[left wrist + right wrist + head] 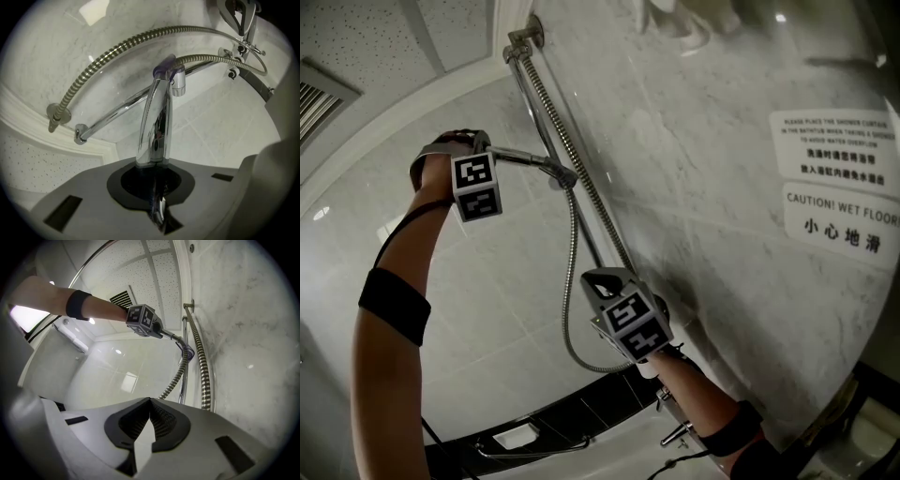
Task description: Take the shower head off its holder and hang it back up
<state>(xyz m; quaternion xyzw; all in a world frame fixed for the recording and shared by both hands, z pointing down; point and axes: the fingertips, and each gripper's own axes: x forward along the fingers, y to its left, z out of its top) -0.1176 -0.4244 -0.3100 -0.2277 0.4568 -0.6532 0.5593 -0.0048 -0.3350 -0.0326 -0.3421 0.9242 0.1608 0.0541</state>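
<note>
Shower head [155,124]: shiny chrome | left tongs [154,165] gripping it | right tongs [149,401] closed, empty

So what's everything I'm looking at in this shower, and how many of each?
shower head: one, chrome, its handle end at the holder
holder: one, purplish, on the rail
rail: one, chrome, on the marble wall
hose: one, metal, looping down below the holder
warning signs: two, white, on the wall at right
vent: one, slatted, in the ceiling at left
tap: one, chrome, at the bottom
left gripper: one, grey, shut on the shower head's handle
right gripper: one, grey, shut, empty, lower down
arms: two, each with a black band
</note>
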